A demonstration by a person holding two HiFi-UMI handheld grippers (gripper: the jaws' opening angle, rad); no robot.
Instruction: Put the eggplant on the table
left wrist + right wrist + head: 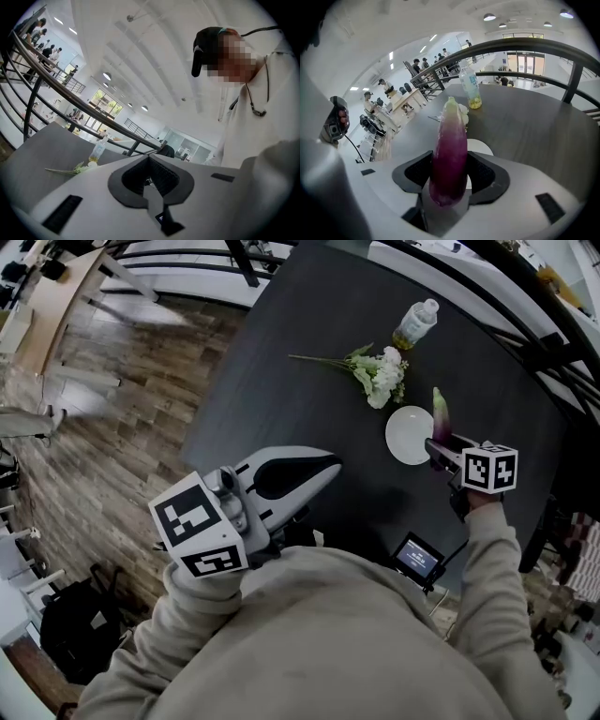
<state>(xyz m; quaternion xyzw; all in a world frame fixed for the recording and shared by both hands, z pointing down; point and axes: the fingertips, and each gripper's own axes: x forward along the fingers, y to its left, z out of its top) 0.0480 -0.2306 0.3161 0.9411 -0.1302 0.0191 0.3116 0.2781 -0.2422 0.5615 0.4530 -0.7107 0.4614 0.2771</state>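
The right gripper [439,450] grips the long purple eggplant [450,154]; the left gripper [150,173] is closed, empty. Dropped from high, the eggplant could roll off the dark table [309,381].

A bottle [415,323], white flowers [381,375] and a white plate [409,434] sit near together.

I see the eggplant [450,159] as glossy deep purple, fading to a pale whitish green at its far tip. The bench [309,381] is matt charcoal, and the plate [405,439] is plain white. The flowers [382,376] are white on green stems. The bottle [415,324] is clear, with yellowish liquid and a white cap. The left gripper [323,468] and right gripper [437,446] have pale grey fingers lined in black, and their cubes carry black-and-white square patterns. The floor [122,399] is brown wood planking. The person's sleeve [328,643] is beige.
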